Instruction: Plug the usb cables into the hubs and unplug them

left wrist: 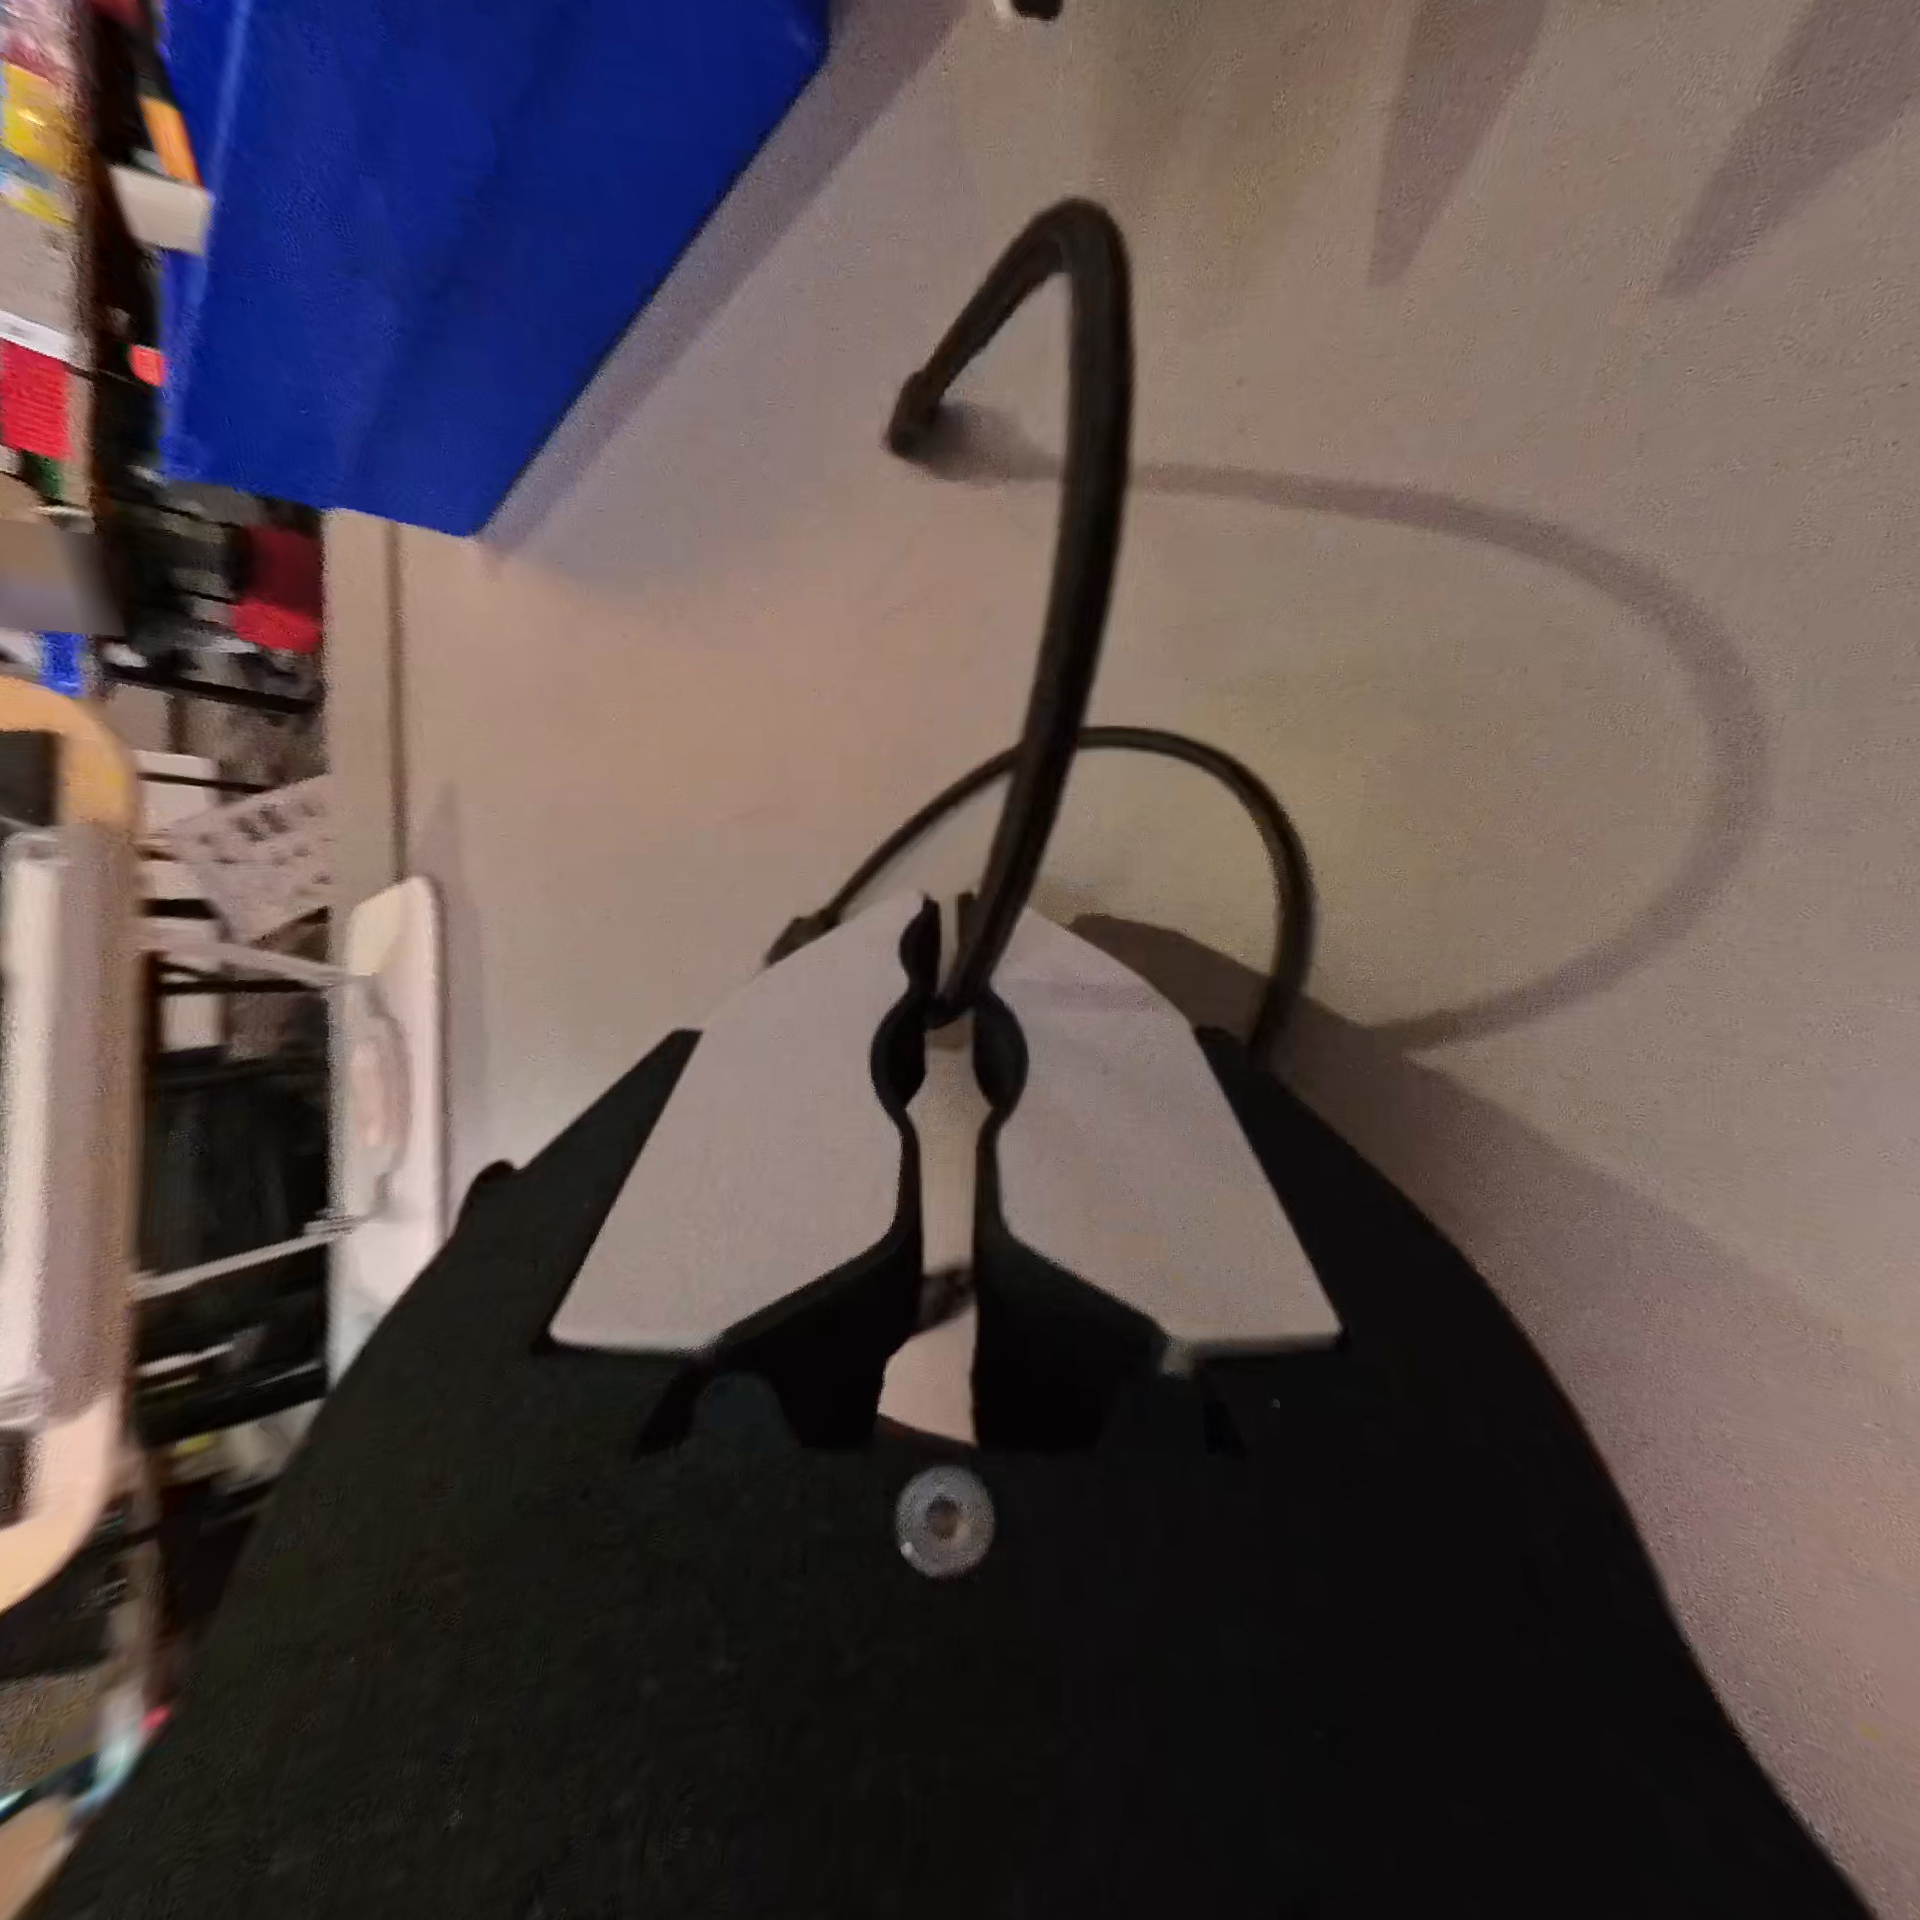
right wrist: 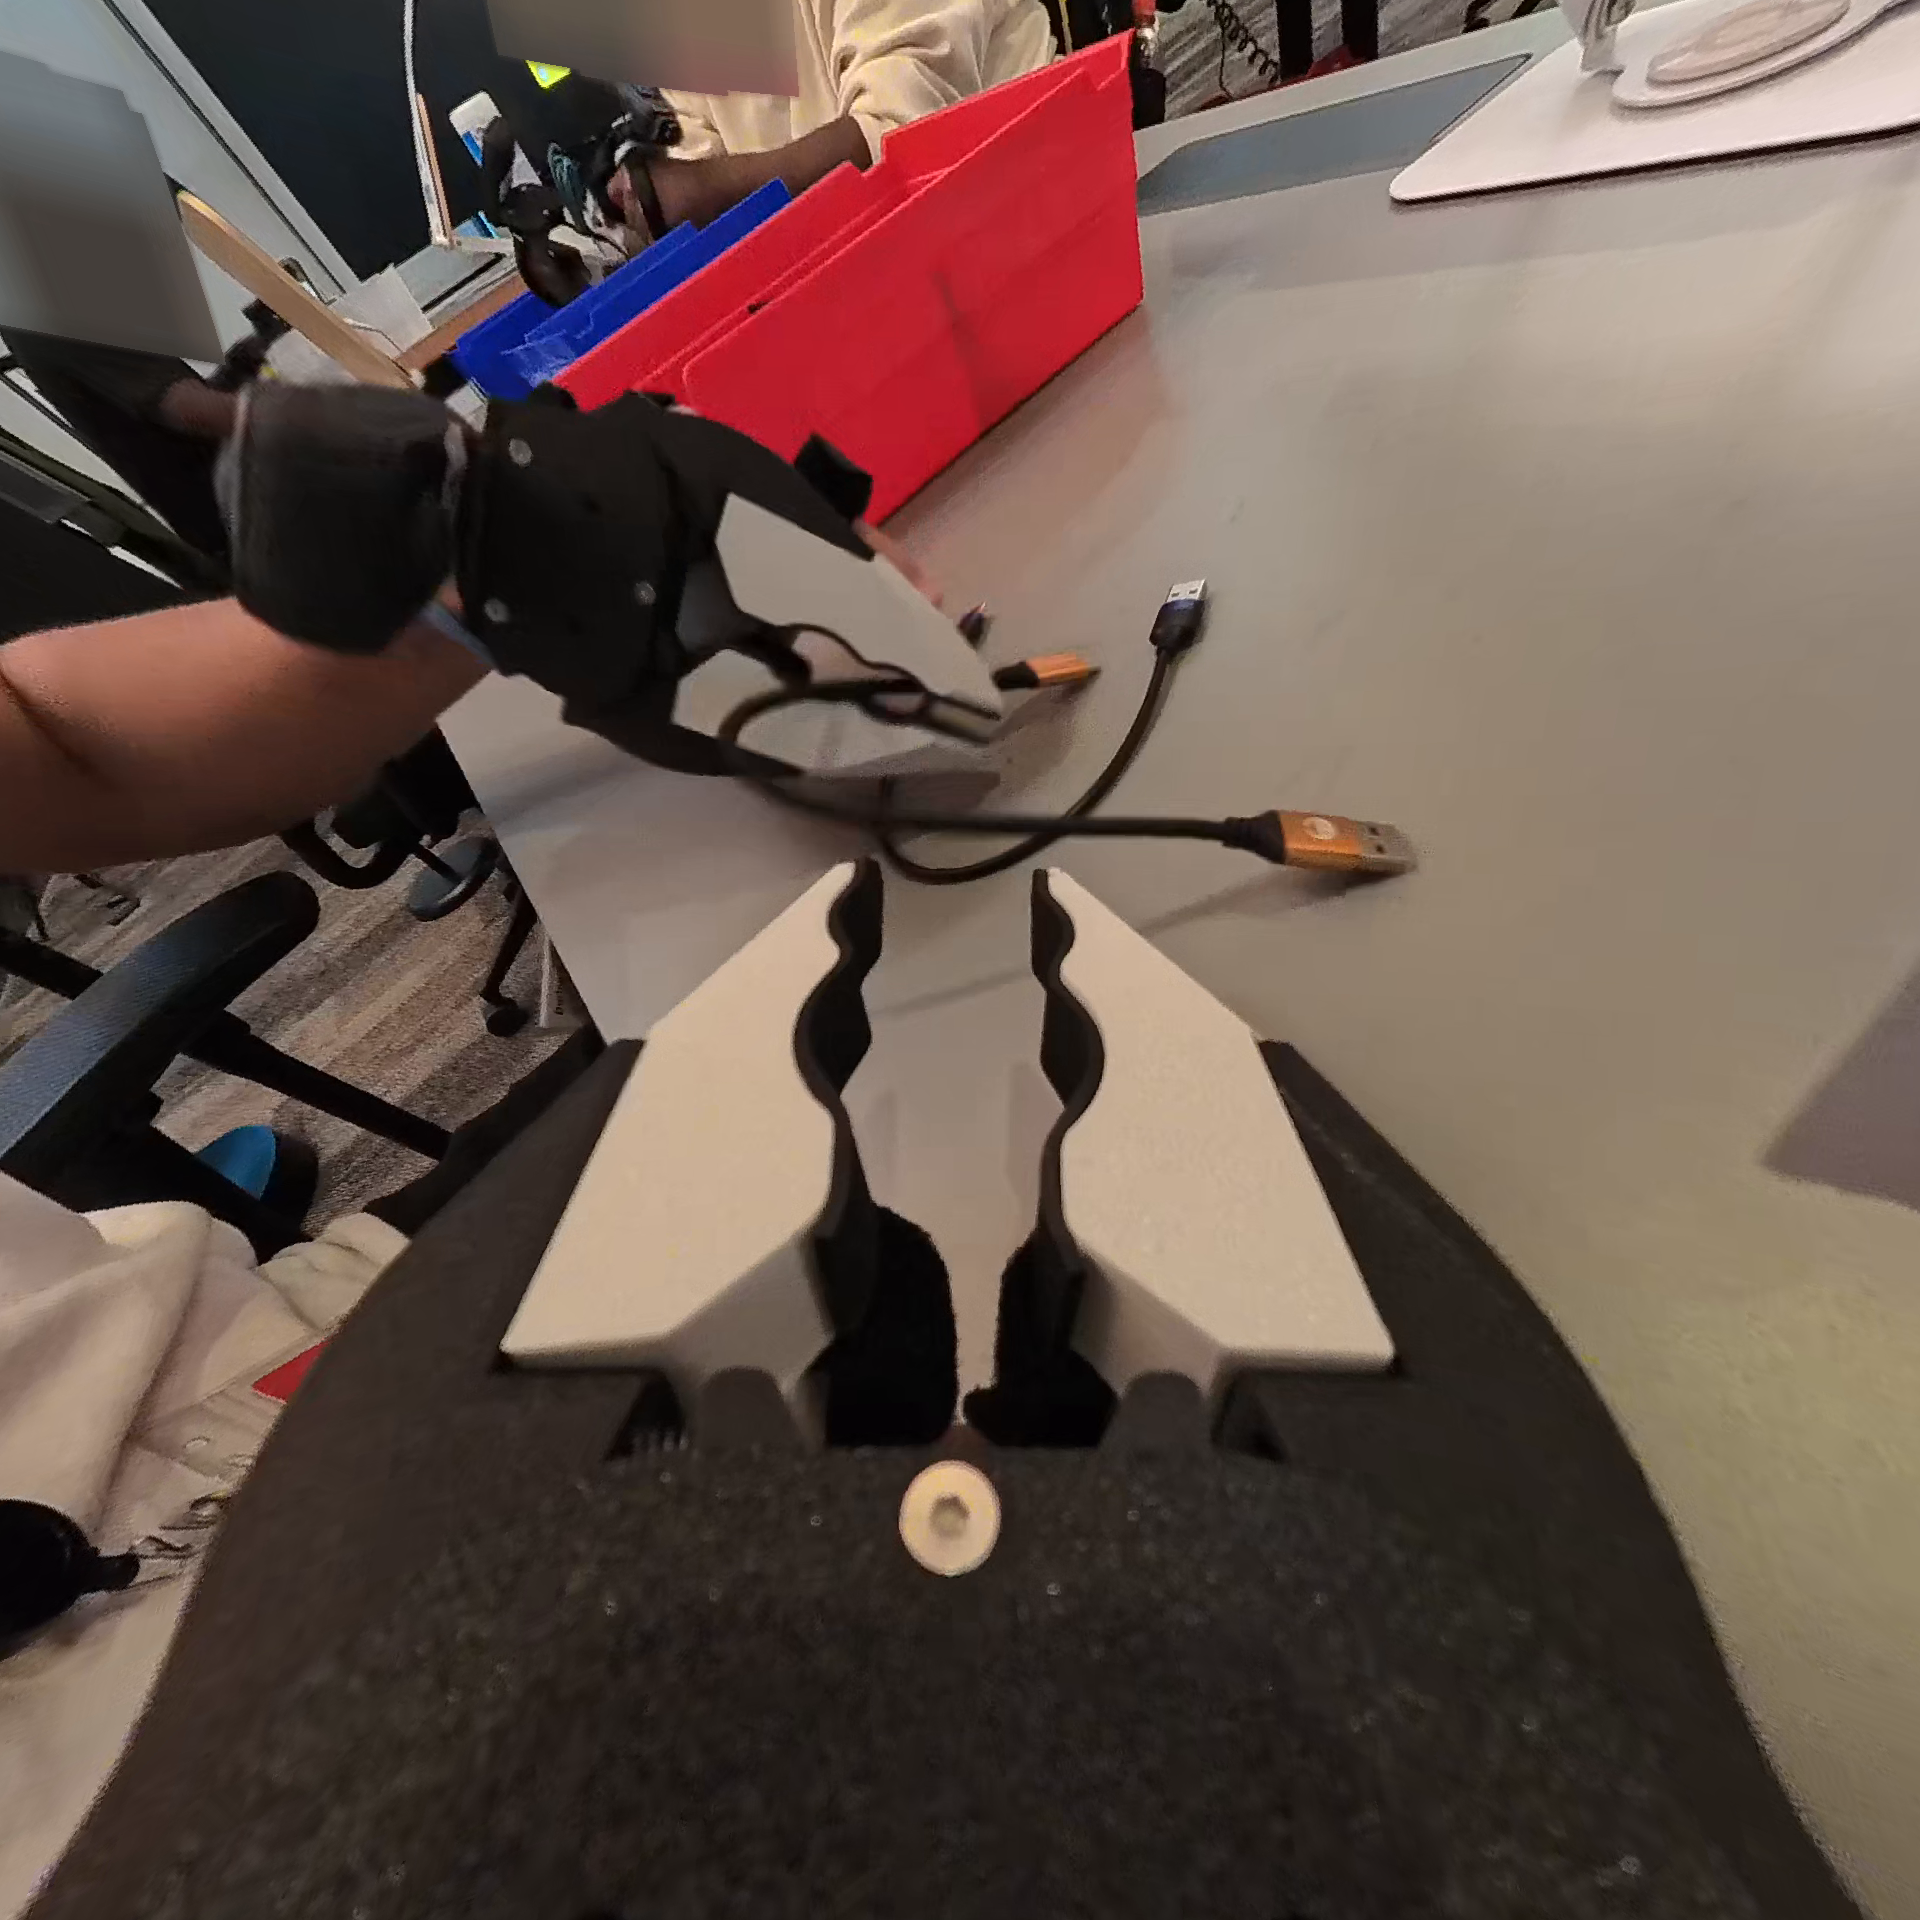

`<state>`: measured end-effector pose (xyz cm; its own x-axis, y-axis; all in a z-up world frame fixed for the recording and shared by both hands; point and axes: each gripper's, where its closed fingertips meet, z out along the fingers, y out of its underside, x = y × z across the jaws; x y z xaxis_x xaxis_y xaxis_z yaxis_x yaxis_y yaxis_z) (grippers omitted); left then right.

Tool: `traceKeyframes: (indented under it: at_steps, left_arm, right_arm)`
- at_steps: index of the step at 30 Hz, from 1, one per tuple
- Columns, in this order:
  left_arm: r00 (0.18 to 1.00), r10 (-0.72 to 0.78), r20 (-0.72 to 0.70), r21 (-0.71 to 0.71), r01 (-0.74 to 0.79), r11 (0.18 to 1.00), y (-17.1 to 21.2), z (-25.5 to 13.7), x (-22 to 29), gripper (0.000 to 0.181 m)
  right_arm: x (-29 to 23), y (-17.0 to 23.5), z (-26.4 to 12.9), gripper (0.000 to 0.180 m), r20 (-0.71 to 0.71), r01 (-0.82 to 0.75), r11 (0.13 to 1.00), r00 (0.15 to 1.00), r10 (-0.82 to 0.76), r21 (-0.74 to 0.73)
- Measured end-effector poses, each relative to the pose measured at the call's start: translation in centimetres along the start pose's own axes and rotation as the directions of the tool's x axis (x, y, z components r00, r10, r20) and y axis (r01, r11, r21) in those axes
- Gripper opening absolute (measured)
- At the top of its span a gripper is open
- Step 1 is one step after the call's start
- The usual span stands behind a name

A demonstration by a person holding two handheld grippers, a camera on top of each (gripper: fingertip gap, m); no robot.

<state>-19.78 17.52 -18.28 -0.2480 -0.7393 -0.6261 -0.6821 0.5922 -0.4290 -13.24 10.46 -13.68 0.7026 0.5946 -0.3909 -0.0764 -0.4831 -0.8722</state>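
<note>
My left gripper [left wrist: 951, 935] is shut on a thin black cable [left wrist: 1081, 582], which arcs up from the fingers to a dark plug [left wrist: 906, 416] above the table. A second black cable [left wrist: 1262, 831] loops behind the fingers. In the right wrist view the left gripper [right wrist: 982, 717], held by a gloved hand [right wrist: 332, 509], pinches black cable low over the table. My right gripper [right wrist: 956, 894] is open and empty, a little short of the cables. An orange USB plug [right wrist: 1340, 842] lies just ahead of it, a second orange plug [right wrist: 1049, 670] and a blue-black plug [right wrist: 1179, 613] farther off. No hub shows.
A red bin [right wrist: 883, 312] and a blue bin [right wrist: 623, 291] stand at the table's far left; the blue bin also shows in the left wrist view [left wrist: 436, 239]. A white mat [right wrist: 1662, 125] lies at the far right. Office chairs [right wrist: 156, 1039] stand left of the table [right wrist: 1507, 520]. A person sits behind the bins. About 11 centimetres separates my left fingertips from my right.
</note>
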Motion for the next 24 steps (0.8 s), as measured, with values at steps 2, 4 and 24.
traceKeyframes:
  at_steps: [2, 4, 24]
  left_arm:
    - [0.981, -0.157, -0.113, 0.027, 0.161, 0.987, -0.9, -1.2, 1.0, 0.023]
    - [0.912, -0.303, -0.275, 0.075, 0.335, 0.939, -2.7, -3.3, 2.4, 0.034]
    - [0.780, -0.617, 0.108, -0.043, 0.623, 0.781, 13.3, -18.3, -13.3, 0.040]
  right_arm:
    - [-0.1, 0.1, 0.1, 0.028, 0.009, -0.005, 1.000, 1.000, 0.005, -0.004]
    - [-0.2, 0.1, 0.1, 0.028, 0.010, -0.002, 1.000, 1.000, 0.002, -0.006]
    - [0.2, -0.3, 0.0, 0.028, 0.019, -0.033, 0.999, 0.999, 0.033, 0.016]
